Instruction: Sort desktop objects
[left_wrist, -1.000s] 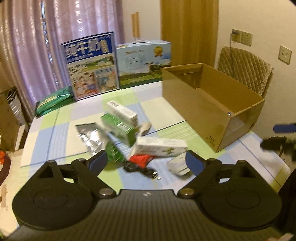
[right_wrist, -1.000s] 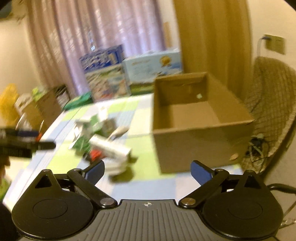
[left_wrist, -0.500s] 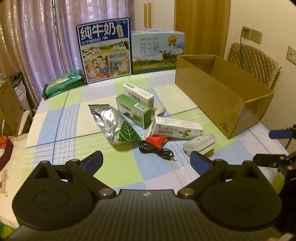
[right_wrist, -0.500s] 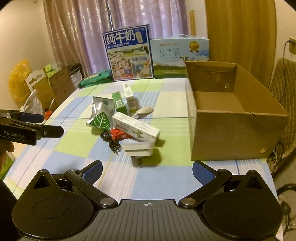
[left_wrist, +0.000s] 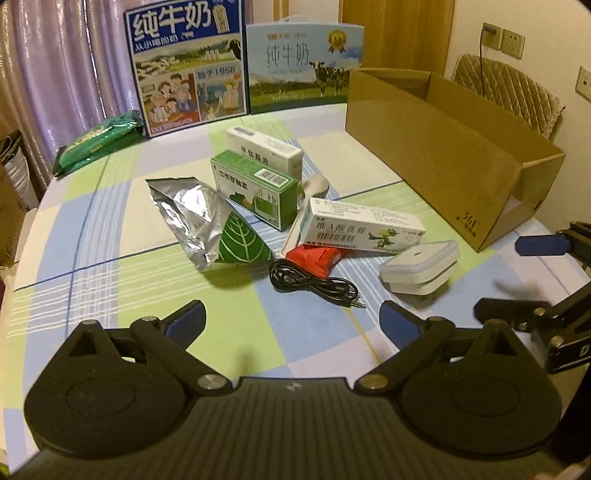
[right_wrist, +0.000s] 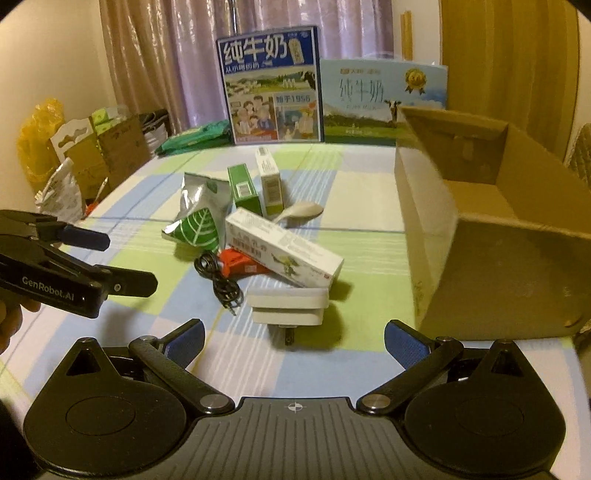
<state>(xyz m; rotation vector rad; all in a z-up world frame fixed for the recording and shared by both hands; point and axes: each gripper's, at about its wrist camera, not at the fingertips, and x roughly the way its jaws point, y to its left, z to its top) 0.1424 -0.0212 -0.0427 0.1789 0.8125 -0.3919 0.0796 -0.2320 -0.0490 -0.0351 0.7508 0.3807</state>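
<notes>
Your left tongs (left_wrist: 291, 319) and right tongs (right_wrist: 293, 341) both gape apart, holding nothing, above the table (left_wrist: 92, 280); the clutter, white charger (right_wrist: 288, 304) nearest, lies beside the cardboard box (right_wrist: 517, 273).

Bare tablecloth (left_wrist: 110, 280) before clutter (left_wrist: 258, 206)

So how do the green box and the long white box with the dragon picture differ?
The green box is short, stocky and sits flat on the tablecloth; the long white box is slimmer and lies propped over a red packet. Both are closed printed cartons, untouched in the pile.
</notes>
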